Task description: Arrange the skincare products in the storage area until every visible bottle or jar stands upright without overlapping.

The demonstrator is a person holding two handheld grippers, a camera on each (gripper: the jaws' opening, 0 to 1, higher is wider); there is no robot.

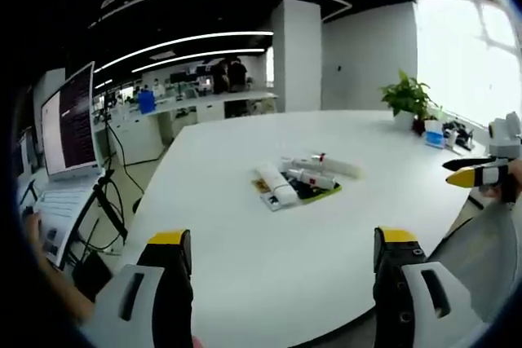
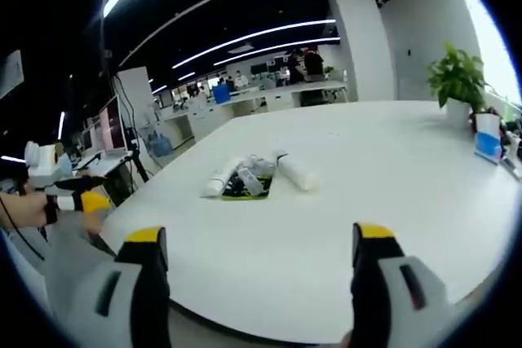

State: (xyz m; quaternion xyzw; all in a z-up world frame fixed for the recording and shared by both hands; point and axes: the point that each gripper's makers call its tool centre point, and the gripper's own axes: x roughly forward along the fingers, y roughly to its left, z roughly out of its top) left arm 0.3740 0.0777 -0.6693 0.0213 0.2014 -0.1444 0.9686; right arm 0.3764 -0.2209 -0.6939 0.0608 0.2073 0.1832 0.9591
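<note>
Bottles (image 1: 298, 178) heaped flat at frame centre on counter (image 1: 245, 250). Left tool (image 1: 280, 260), right tool (image 2: 259, 254) held wide, empty. Risk: tubes rolled off tray if nudged.

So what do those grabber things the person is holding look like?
Each one has two chunky jaws: black fingers with yellow tips and pale grey shells on the outer sides, each with a dark slot. That goes for the left gripper and the right gripper. Seen from the side, the tips look like a yellow-and-black beak.
</note>
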